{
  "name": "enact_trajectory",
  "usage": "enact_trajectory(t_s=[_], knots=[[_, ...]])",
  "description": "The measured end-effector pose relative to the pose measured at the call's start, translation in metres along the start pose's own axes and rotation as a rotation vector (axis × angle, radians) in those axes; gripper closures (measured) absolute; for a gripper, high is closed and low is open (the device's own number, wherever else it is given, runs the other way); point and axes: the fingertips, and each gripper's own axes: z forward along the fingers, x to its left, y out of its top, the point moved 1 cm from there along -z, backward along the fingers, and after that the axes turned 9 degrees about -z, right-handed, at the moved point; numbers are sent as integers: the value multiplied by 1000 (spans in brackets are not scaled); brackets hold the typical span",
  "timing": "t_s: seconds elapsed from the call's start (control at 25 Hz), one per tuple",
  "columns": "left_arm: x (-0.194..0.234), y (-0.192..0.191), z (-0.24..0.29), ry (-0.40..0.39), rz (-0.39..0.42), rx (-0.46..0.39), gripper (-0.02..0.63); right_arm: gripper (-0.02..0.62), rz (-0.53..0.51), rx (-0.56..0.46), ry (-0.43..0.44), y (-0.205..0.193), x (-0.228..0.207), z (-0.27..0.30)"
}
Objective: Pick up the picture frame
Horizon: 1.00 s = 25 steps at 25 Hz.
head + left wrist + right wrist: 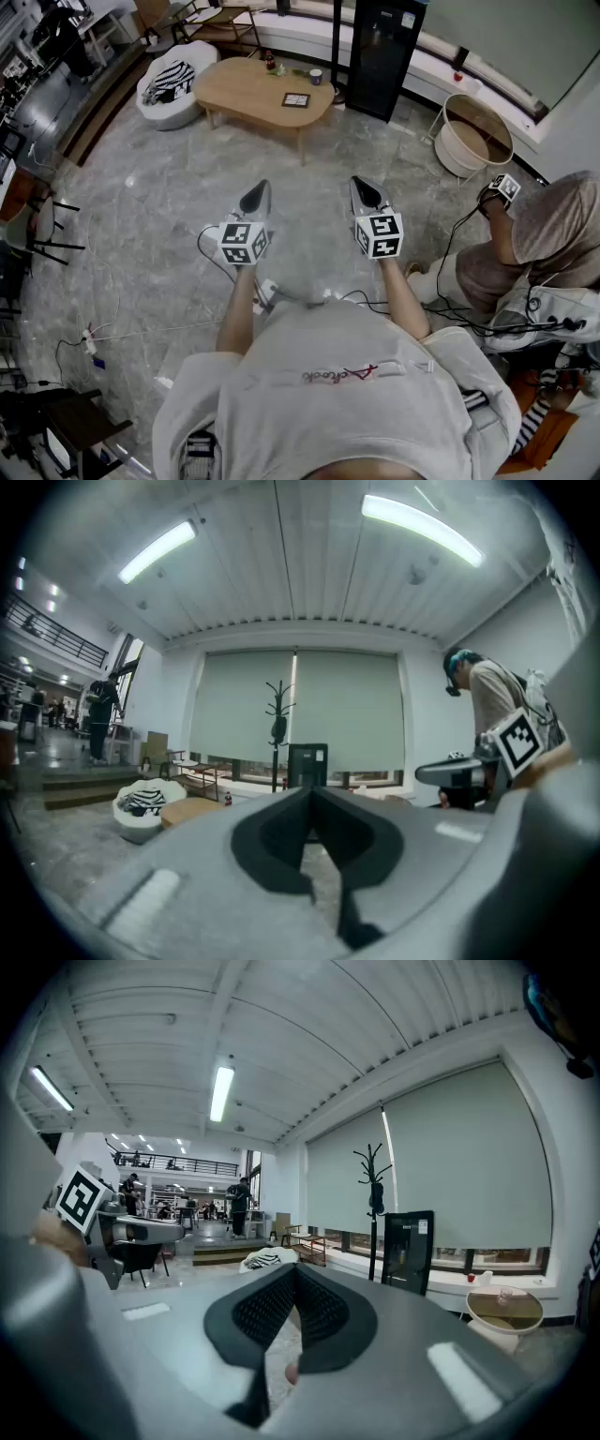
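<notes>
- The left tongs (255,199) and right tongs (367,194) are both closed on nothing, well apart from the picture frame (296,99).
- The frame lies flat on the low wooden worktop (246,89) far ahead. My judgement: walk close first, spread one pair, then take an edge.
- Only the head view shows the frame. The gripper views confirm empty, pressed-together jaws, and the left one catches just the worktop's end.
</notes>
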Motion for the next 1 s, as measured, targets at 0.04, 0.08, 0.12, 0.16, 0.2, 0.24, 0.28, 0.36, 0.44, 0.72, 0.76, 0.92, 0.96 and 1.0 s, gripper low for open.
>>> enact_trajectory(t_s=[0.04,0.08,0.12,0.16,0.2,0.24,0.28,0.36,0.44,0.72,0.76,0.92,0.96,1.0], knots=[[0,-1,0,2,1,-1,606,592,0,-1,2,-1,0,0],[-1,-2,-1,3,1,0,606,592,0,-1,4,-1,0,-1],[-2,-3,-2,4,2,2,606,592,1,-1,5,-2,0,-2],[-3,-5,-3,5,4,6,606,592,2,0,7,-3,0,-3],[-4,-6,-4,5,6,11,606,592,3,2,8,-4,0,-3],[-5,-6,-4,6,7,14,606,592,4,3,9,-4,-1,-4],[-5,-6,-4,8,8,16,606,592,4,3,10,-4,-1,-4],[-4,-5,-3,14,7,15,606,592,2,-3,13,-2,-3,-3],[-5,-4,-3,19,7,11,606,592,5,-11,13,0,-5,-3],[-20,-1,1,25,15,4,606,592,11,-28,17,-1,-18,-11],[-23,-2,4,28,15,5,606,592,11,-26,20,-2,-22,-12],[-36,-4,13,38,20,14,606,592,9,-15,40,-11,-37,-16],[-38,-5,15,42,21,16,606,592,10,-13,44,-13,-41,-16],[-39,-5,16,46,23,18,606,592,11,-11,48,-15,-44,-16]])
